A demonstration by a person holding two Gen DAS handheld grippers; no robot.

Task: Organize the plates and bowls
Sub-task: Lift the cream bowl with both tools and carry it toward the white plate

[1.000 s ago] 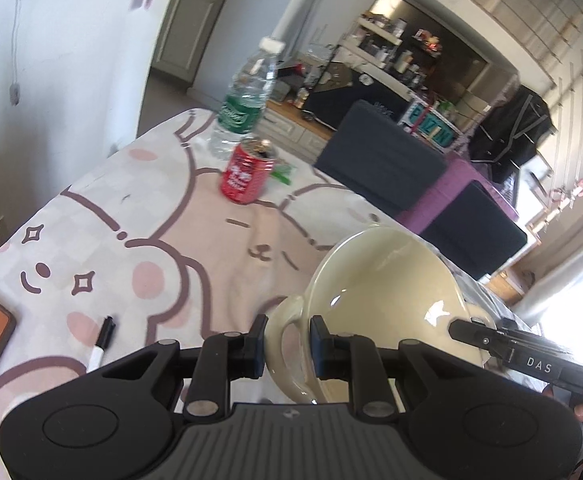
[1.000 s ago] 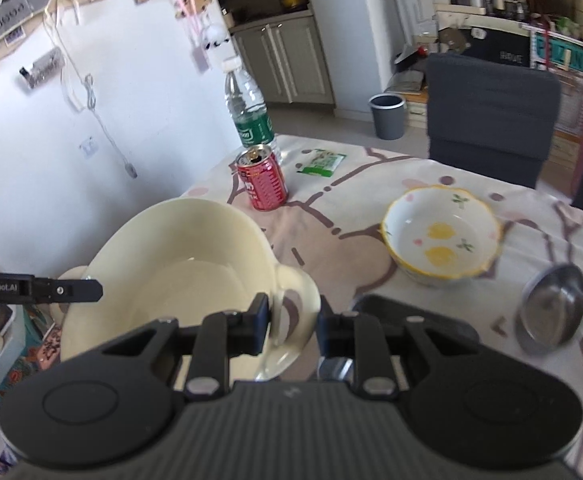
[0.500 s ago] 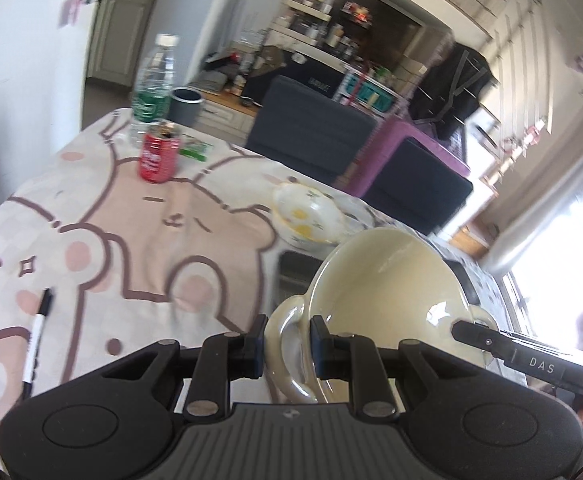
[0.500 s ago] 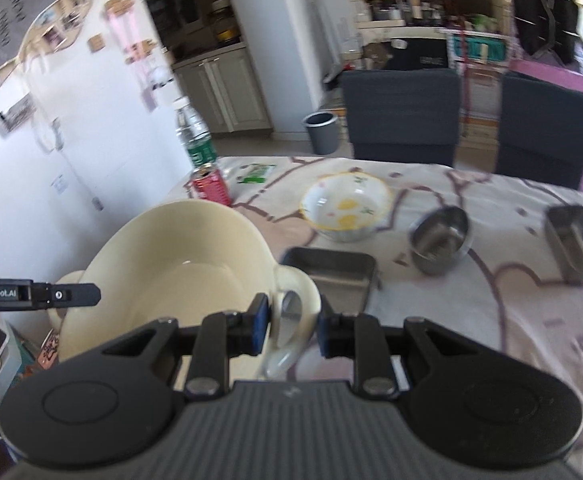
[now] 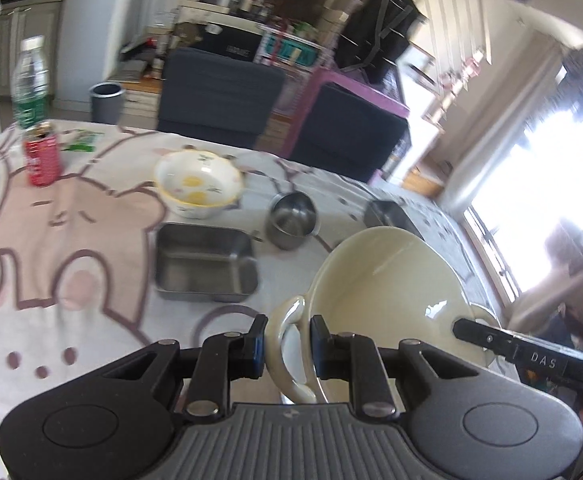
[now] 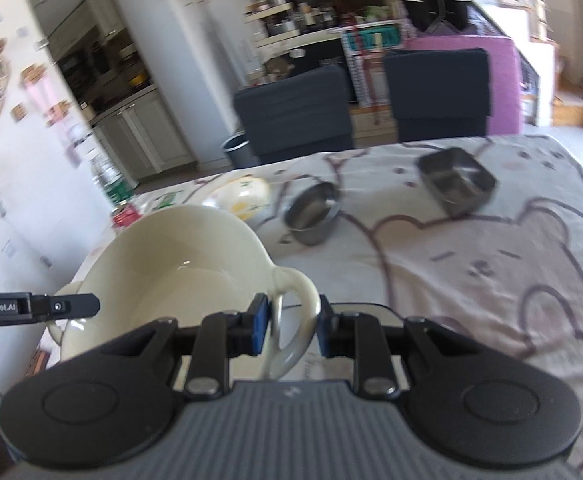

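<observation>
The left gripper's fingers [image 5: 256, 340] stand narrowly apart, pinching one loop handle of the cream bowl [image 5: 391, 280]; the left gripper [image 5: 287, 340] sits at the lower centre of its frame, angled down toward the counter [image 5: 71, 240]. The right gripper's fingers [image 6: 260, 326] are likewise nearly together, clamped on the opposite handle of the cream bowl [image 6: 179, 264], with the right gripper [image 6: 291, 328] at the lower centre of its frame, also tilted down. The bowl hangs between both grippers, above the counter's near edge. Farther up the left frame lie a steel rectangular tray [image 5: 205, 264], a small steel bowl [image 5: 291, 220] and a flowered bowl [image 5: 197, 188]; a red can [image 5: 42, 154] stands at upper left.
</observation>
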